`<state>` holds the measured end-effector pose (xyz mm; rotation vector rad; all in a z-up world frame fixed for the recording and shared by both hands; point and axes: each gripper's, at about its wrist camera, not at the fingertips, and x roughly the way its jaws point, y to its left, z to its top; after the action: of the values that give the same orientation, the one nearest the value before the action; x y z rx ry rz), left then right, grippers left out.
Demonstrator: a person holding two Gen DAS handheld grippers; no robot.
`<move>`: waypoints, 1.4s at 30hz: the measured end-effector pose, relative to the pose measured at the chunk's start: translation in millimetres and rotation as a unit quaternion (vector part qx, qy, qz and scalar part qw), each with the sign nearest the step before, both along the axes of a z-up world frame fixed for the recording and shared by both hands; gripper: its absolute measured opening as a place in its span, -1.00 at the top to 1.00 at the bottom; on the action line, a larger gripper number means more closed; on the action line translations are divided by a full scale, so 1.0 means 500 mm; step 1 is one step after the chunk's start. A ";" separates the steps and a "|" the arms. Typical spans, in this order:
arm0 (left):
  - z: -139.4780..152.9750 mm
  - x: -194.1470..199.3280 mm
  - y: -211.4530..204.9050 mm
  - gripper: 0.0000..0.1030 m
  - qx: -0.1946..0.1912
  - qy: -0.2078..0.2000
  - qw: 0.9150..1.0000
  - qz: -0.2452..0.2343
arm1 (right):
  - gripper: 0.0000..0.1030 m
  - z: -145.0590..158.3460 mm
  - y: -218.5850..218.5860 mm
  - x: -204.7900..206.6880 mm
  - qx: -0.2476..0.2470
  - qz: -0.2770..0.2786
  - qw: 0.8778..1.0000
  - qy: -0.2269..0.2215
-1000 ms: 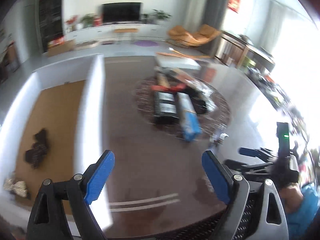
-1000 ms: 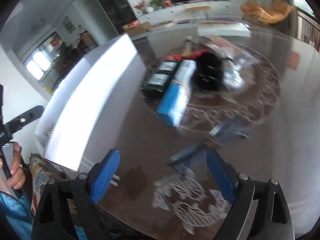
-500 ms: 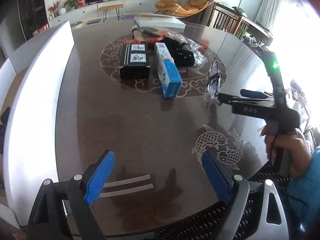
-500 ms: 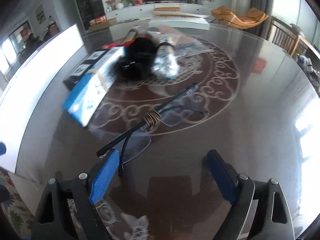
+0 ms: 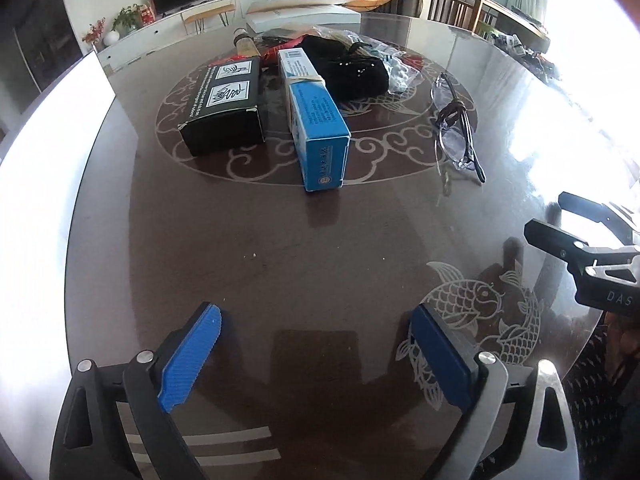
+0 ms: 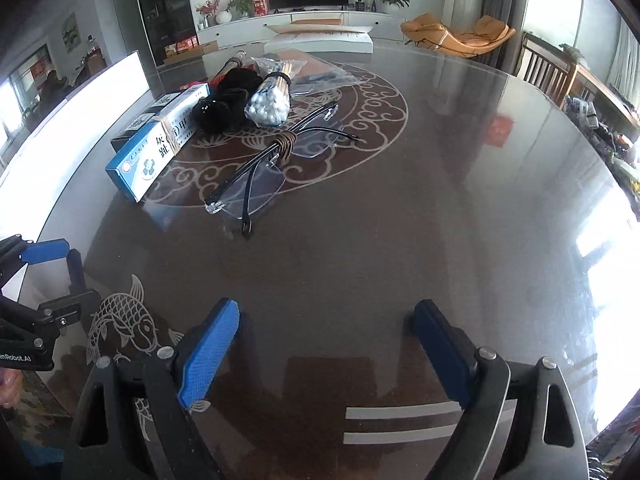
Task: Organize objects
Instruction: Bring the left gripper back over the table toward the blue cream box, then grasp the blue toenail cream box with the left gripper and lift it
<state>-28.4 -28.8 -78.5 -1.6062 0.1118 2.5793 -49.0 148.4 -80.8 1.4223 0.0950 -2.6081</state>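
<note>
You've dropped both grippers lower toward the table (image 5: 280, 264) since a second ago. Your left gripper (image 5: 316, 354) is opening, nothing between its pads; right gripper (image 6: 326, 346) gapes empty. Glasses (image 6: 276, 160) lie just beside the blue box (image 5: 316, 120).

Colours on the brown table (image 5: 280, 248)

The table has silver fish and swirls. One box (image 5: 316, 120) is blue and white. The other box (image 5: 224, 108) is black. The gripper pads (image 5: 190, 360) are blue.
</note>
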 end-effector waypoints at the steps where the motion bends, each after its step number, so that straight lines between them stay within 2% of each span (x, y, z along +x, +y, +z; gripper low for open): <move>1: -0.002 -0.004 0.002 -1.00 0.000 -0.001 1.000 0.005 | -0.75 -0.001 0.007 0.003 -0.007 -0.002 1.000 -0.001; 7: -0.007 -0.019 0.008 -1.00 0.003 0.005 1.000 0.020 | -1.00 -0.013 0.023 0.004 0.012 -0.031 0.999 -0.001; 17: -0.011 -0.013 -0.005 -1.00 0.006 0.026 0.999 0.035 | -1.00 -0.016 0.024 0.002 0.017 -0.036 0.999 0.002; 20: -0.008 -0.022 -0.008 -1.00 0.004 0.017 0.999 0.035 | -1.00 -0.015 0.025 0.002 0.017 -0.037 0.999 0.005; 23: -0.004 -0.034 -0.010 -1.00 0.004 -0.014 0.999 0.029 | -1.00 -0.014 0.025 0.004 0.017 -0.039 0.999 0.008; 24: 0.004 -0.036 -0.015 -1.00 0.015 -0.015 0.999 0.031 | -1.00 -0.014 0.025 0.004 0.017 -0.039 0.999 0.010; 27: 0.056 -0.046 -0.029 -1.00 0.060 0.026 0.998 0.022 | -1.00 -0.014 0.025 0.005 0.017 -0.041 0.999 0.012; 31: 0.099 -0.101 -0.021 -1.00 0.040 0.049 0.998 0.008 | -1.00 -0.014 0.025 0.005 0.017 -0.041 0.999 0.015; 34: 0.094 -0.155 -0.003 -0.99 0.010 0.051 0.999 0.002 | -1.00 -0.015 0.025 0.006 0.017 -0.041 0.999 0.016; 35: 0.086 -0.172 0.000 -0.91 0.000 0.050 0.999 0.004 | -1.00 -0.015 0.024 0.006 0.017 -0.041 0.999 0.017; 37: 0.062 -0.207 0.000 -0.48 -0.012 0.038 0.999 0.010 | -1.00 -0.016 0.025 0.007 0.017 -0.042 0.999 0.019; 38: 0.056 -0.217 0.008 -0.41 -0.013 0.034 0.999 0.013 | -1.00 -0.016 0.024 0.007 0.017 -0.043 0.999 0.020; 39: 0.046 -0.227 0.005 -0.21 -0.011 0.032 0.999 0.018 | -1.00 -0.016 0.024 0.008 0.017 -0.044 0.999 0.021; 40: 0.038 -0.234 0.000 0.14 -0.008 0.030 0.999 0.020 | -1.00 -0.016 0.024 0.008 0.017 -0.045 0.999 0.022; 42: 0.026 -0.233 -0.009 0.59 -0.003 0.028 0.999 0.027 | -1.00 -0.016 0.024 0.008 0.017 -0.046 0.999 0.022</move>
<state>-144.6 -33.3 -65.4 -1.5613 0.0815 2.6673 -44.9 160.6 -88.8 1.4125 0.0828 -2.7255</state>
